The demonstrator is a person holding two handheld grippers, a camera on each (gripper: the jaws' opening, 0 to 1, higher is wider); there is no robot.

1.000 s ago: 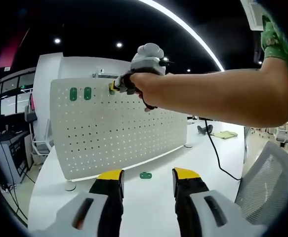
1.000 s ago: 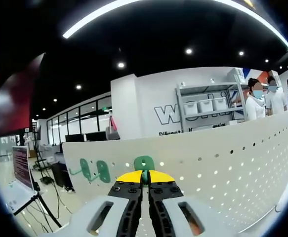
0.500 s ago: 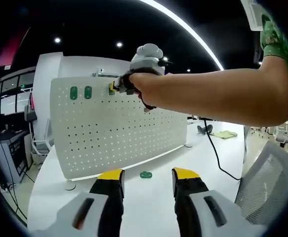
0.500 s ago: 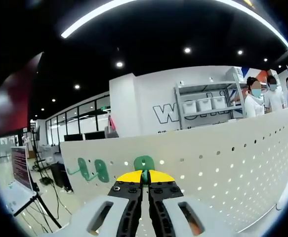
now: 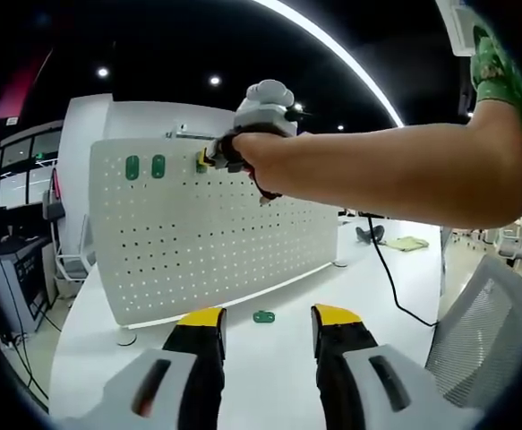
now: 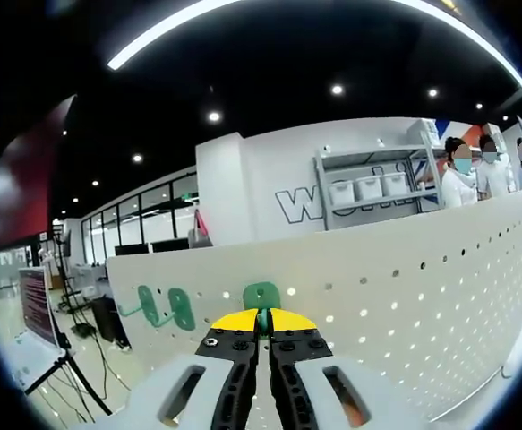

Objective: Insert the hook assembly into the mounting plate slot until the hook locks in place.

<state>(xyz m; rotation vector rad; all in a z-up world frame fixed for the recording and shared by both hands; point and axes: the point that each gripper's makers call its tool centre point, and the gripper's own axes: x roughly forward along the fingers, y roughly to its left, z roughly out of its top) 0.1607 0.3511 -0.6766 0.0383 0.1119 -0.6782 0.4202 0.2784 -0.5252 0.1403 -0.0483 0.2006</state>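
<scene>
Two green hooks (image 5: 144,167) dot the pegboard (image 5: 216,233) on a white table (image 5: 269,367) — right gripper (image 6: 262,321) pinches another, left gripper (image 5: 265,315) spread.

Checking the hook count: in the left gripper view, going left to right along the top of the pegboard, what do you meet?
Two mounted green hooks → right gripper at the pegboard → hand.

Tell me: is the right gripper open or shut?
Shut. In the right gripper view its yellow-tipped jaws meet on the green hook, pressed against the white pegboard.
</scene>
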